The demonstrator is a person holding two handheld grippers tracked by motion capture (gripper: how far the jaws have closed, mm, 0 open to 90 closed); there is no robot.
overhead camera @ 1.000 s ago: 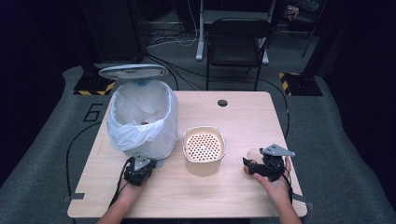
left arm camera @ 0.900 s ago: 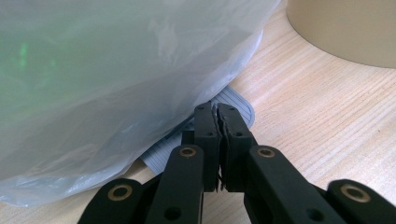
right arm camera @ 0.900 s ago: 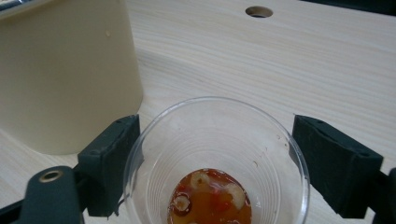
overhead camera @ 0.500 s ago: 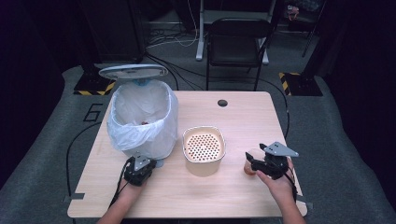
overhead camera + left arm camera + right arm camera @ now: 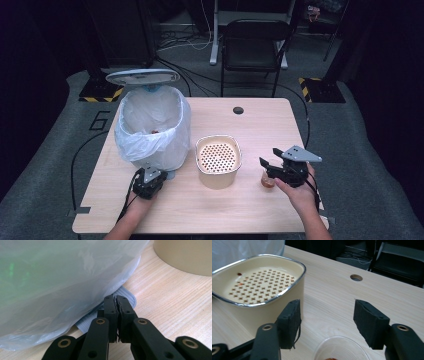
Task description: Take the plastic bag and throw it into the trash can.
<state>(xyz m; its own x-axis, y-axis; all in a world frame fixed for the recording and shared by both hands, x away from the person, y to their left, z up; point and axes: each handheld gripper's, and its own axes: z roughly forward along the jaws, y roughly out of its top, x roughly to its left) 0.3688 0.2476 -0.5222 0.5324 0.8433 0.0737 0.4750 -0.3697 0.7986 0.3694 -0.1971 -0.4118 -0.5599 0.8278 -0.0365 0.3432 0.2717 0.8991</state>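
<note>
- The small clear plastic cup (image 5: 268,178) stands on the table (image 5: 250,210), at the right of the cream strainer bowl (image 5: 218,160) and just in front of the right gripper (image 5: 270,169).
- In the right gripper view the cup (image 5: 342,350) is below and between the two jaws; they have just been closing, but the pads do not yet press on it, so they are half spread and hold nothing.
- The cup looks thin and see-through, with a little brownish rest at its bottom. The rim is round and open.
- I judge it very light and soft in the wall, so a hard squeeze can dent it or make it jump out. It is also smooth, so it may slip.
- The best place to take hold seems the side wall a little under the rim, with both pads on opposite sides and only gentle pressure. It should stay upright so the rest inside does not spill.
- The left gripper (image 5: 117,305) has its jaws pressed together, and the tips rest on the grey ridged pedal (image 5: 125,296) at the foot of the bin.
- The bin (image 5: 152,125) has a white bag (image 5: 62,277) inside and its lid (image 5: 142,76) stands open.
</note>
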